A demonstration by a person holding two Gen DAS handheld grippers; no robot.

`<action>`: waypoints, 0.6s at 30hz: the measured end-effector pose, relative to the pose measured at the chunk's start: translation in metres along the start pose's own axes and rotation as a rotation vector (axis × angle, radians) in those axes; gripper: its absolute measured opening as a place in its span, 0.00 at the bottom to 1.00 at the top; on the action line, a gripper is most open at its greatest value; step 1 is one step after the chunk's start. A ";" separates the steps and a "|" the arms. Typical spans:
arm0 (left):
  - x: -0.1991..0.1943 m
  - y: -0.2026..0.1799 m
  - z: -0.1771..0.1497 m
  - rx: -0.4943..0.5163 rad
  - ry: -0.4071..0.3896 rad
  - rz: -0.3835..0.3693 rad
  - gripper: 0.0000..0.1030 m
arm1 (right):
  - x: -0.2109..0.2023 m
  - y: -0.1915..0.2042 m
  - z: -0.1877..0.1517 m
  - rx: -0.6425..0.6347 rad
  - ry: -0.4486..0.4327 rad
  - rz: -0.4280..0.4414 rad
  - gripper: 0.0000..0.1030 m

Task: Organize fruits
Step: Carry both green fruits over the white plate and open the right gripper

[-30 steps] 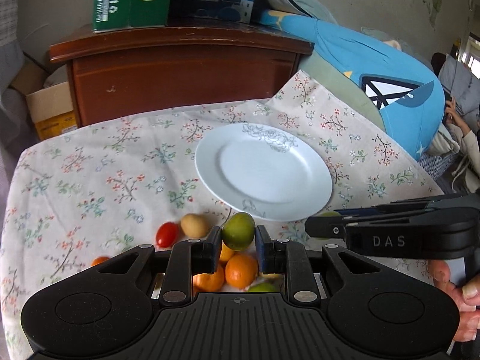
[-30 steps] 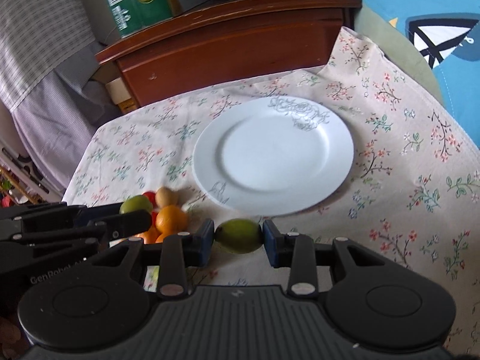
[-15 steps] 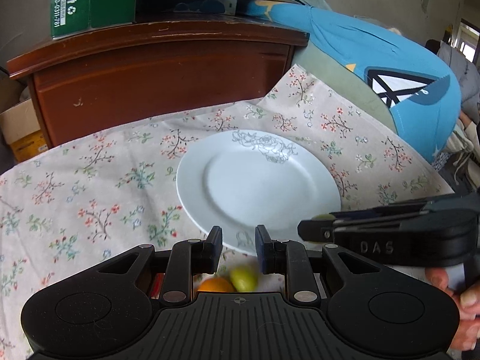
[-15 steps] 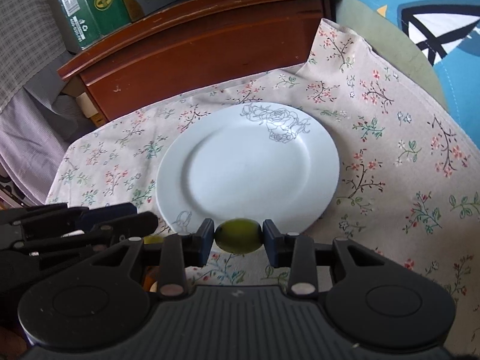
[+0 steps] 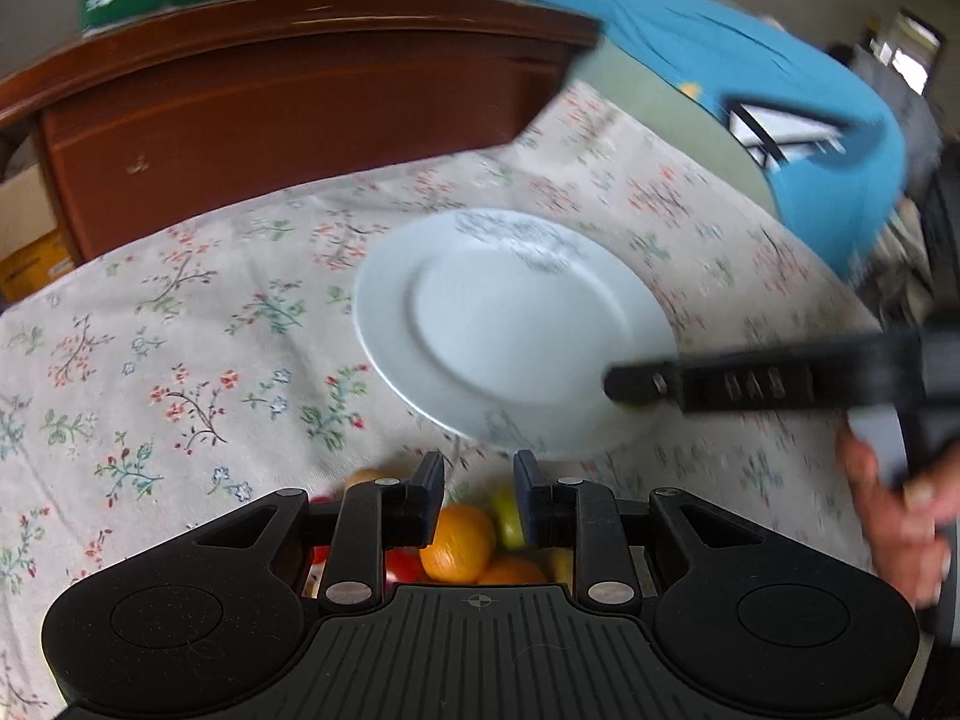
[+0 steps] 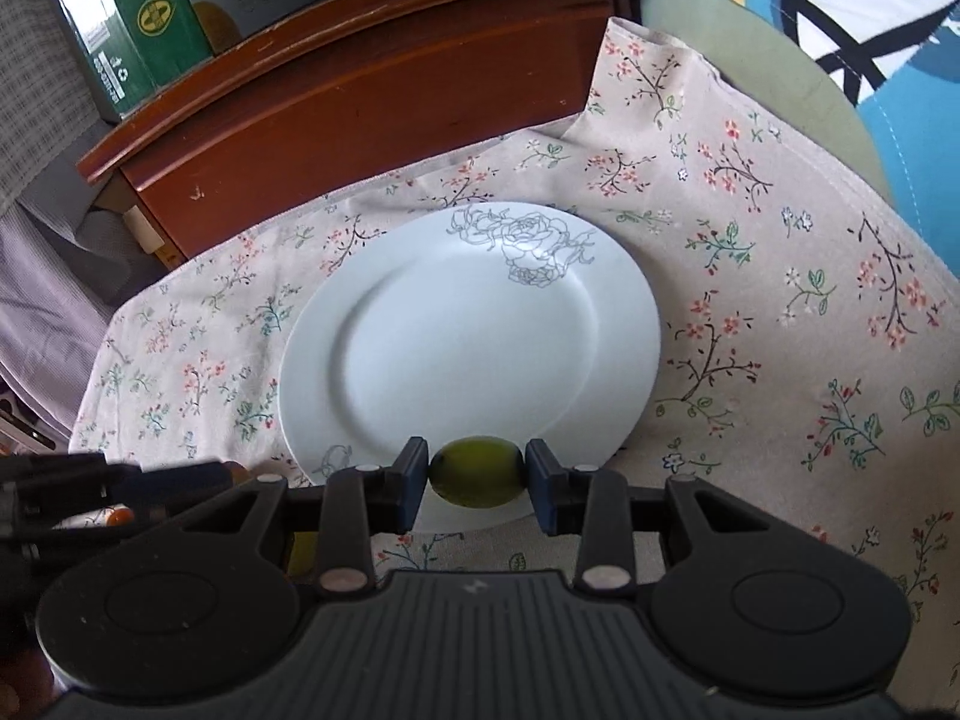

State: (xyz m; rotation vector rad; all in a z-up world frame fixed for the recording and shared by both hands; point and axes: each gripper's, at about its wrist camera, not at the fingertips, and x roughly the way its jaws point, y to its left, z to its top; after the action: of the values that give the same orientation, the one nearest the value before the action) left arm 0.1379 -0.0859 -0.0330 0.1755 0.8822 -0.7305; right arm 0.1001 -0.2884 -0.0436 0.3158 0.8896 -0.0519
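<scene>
Fruit-carrying is under way: the right hand-held gripper [image 6: 478, 474] is clamped on a green fruit [image 6: 477, 471], one pad on each side, and the fruit now hangs over the near rim of the white plate [image 6: 624, 324]. A second ago the same fruit sat short of the plate, over the flowered tablecloth [image 6: 780, 312] covering the desk; half a second ago it was just at the plate's near edge. The grip looks unchanged across those moments. Judging by this, the fruit is nearly in place, and what remains is to carry it a little farther over the plate, lower it and let go.

The left hand-held gripper [image 5: 478, 483] holds nothing. Its jaws stand only a narrow gap apart, having just opened a touch, with nothing between the pads. Below and behind them lies the heap of fruit: an orange [image 5: 457, 540], another green fruit [image 5: 507, 519], something red [image 5: 399, 564] and a pale one at far left of the heap. A second ago a green fruit lay right between its tips in the view; now the heap sits nearer the camera, so this gripper has drifted toward the plate.

The left view is blurred, so small fruits are hard to name. The plate is bare, so most of the sorting is ahead.
</scene>
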 end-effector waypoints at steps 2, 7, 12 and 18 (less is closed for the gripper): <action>-0.001 -0.007 -0.005 0.037 0.009 -0.004 0.23 | -0.001 0.001 0.000 -0.003 0.000 0.000 0.35; 0.002 -0.019 -0.005 0.104 -0.006 0.031 0.23 | 0.001 0.001 -0.001 0.011 0.016 0.006 0.35; 0.005 -0.027 -0.001 0.127 -0.001 -0.008 0.23 | 0.000 -0.001 0.000 0.019 0.014 0.000 0.35; 0.014 -0.031 -0.003 0.193 0.038 0.030 0.23 | 0.000 -0.002 -0.001 0.025 0.021 0.003 0.35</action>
State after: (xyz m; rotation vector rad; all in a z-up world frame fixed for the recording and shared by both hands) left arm 0.1215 -0.1147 -0.0410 0.3741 0.8430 -0.7857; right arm 0.0987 -0.2900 -0.0443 0.3419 0.9094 -0.0570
